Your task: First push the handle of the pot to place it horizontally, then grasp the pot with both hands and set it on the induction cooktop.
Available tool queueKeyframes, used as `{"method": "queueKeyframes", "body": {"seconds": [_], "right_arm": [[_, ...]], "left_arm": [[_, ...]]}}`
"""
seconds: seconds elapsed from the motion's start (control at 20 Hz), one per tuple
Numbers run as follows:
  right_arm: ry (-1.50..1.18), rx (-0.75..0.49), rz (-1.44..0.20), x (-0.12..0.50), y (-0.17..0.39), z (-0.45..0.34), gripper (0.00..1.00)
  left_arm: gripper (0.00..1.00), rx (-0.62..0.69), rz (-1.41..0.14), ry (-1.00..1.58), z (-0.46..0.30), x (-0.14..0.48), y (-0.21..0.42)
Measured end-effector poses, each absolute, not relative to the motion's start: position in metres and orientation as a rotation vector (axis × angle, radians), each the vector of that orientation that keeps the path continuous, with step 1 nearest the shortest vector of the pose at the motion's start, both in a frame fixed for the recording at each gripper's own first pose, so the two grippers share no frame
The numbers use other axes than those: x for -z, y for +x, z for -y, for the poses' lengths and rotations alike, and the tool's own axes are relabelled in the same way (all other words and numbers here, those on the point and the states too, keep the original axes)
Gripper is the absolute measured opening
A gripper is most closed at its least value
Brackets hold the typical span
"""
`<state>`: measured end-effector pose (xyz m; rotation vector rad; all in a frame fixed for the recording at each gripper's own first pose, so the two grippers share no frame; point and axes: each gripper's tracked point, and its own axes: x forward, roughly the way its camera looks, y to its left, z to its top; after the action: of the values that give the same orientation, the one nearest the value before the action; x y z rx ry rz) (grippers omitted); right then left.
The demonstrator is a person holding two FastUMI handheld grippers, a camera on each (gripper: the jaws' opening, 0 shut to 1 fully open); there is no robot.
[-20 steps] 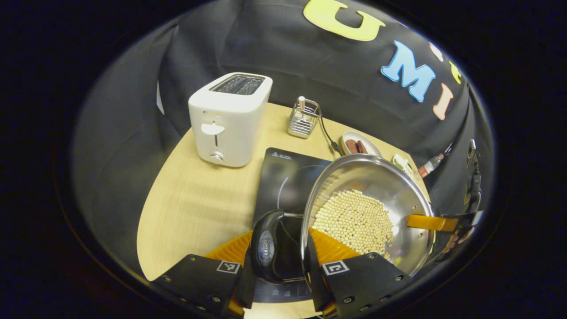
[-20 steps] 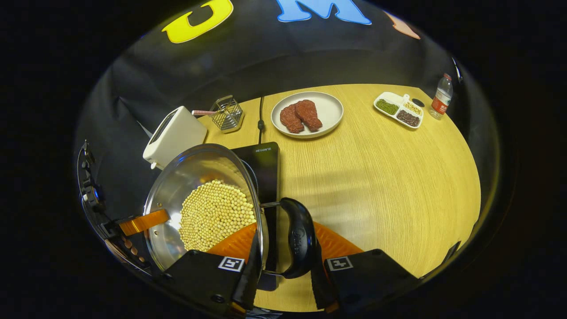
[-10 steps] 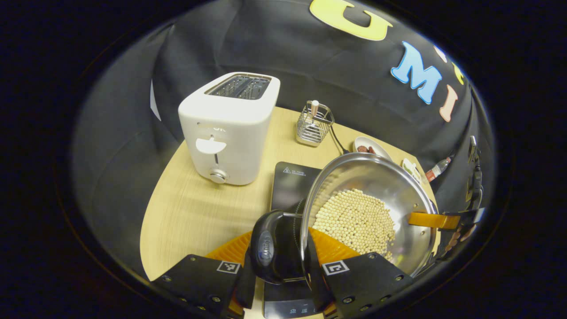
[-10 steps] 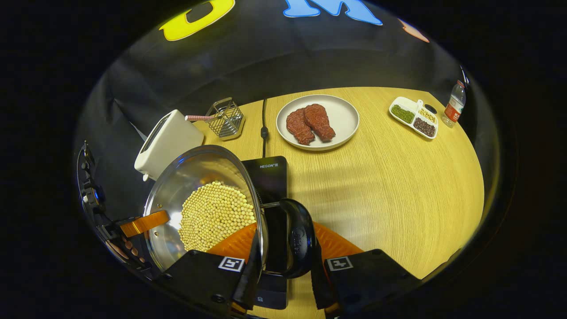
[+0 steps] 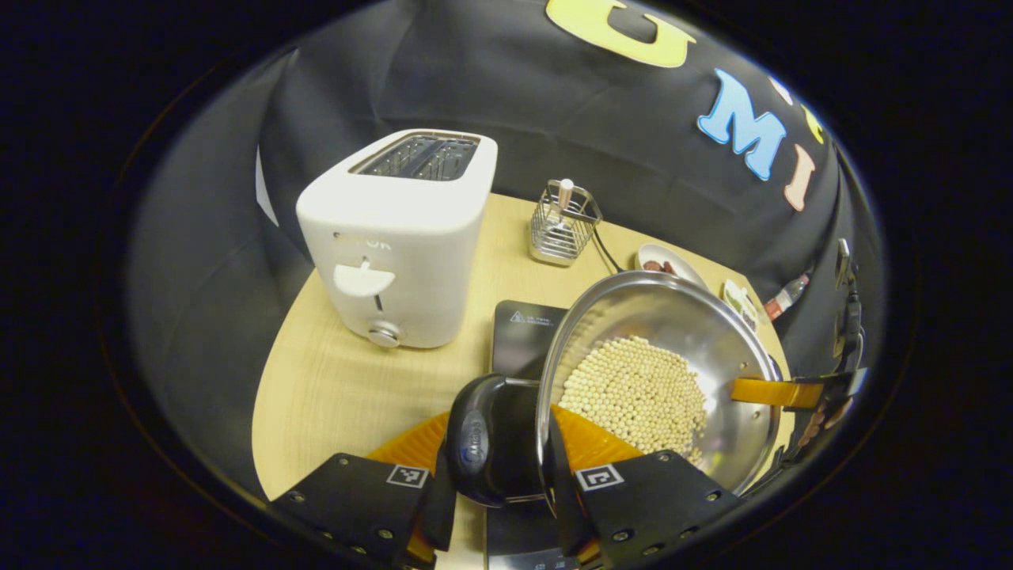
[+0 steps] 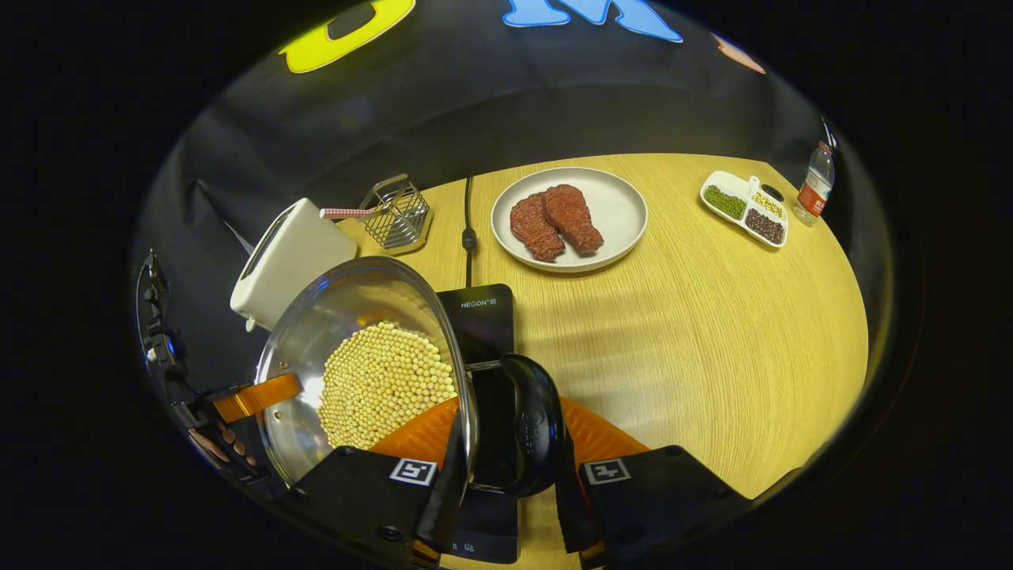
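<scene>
Pot of beans held over the cooktop
Both grippers, left gripper [image 5: 495, 475] and right gripper [image 6: 506, 475], clamp the steel pot [image 5: 712, 348] by its black handles [image 5: 483, 439] above the induction cooktop [image 6: 479, 313]; toaster [image 5: 396, 237] close on the left, steak plate [image 6: 613, 210] far behind.

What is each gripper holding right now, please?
Left gripper: shut on the pot's left handle.
Right gripper: shut on its right handle.

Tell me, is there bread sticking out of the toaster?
No, in the left gripper view the toaster's two top slots look dark, with nothing poking out of them.
</scene>
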<state>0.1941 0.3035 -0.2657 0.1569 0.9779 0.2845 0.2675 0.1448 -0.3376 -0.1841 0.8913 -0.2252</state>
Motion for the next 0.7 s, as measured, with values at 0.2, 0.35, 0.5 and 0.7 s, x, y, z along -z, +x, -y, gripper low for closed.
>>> {"method": "queueKeyframes", "body": {"seconds": [0.2,0.35,0.5,0.7], "right_arm": [[0.19,-0.292,-0.984,0.2699,0.1918,-0.3036,0.53],[0.188,-0.306,-0.97,0.2695,0.1935,-0.3045,0.54],[0.189,-0.318,-0.967,0.2696,0.1954,-0.3042,0.57],[0.181,-0.337,-0.968,0.2698,0.1962,-0.3047,0.58]], "left_arm": [[0.55,0.238,-0.885,-0.158,-0.142,0.3314,0.268],[0.56,0.232,-0.884,-0.173,-0.1447,0.333,0.2664],[0.58,0.222,-0.882,-0.188,-0.145,0.3335,0.2634],[0.53,0.225,-0.904,-0.174,-0.1448,0.3374,0.2597]]}}
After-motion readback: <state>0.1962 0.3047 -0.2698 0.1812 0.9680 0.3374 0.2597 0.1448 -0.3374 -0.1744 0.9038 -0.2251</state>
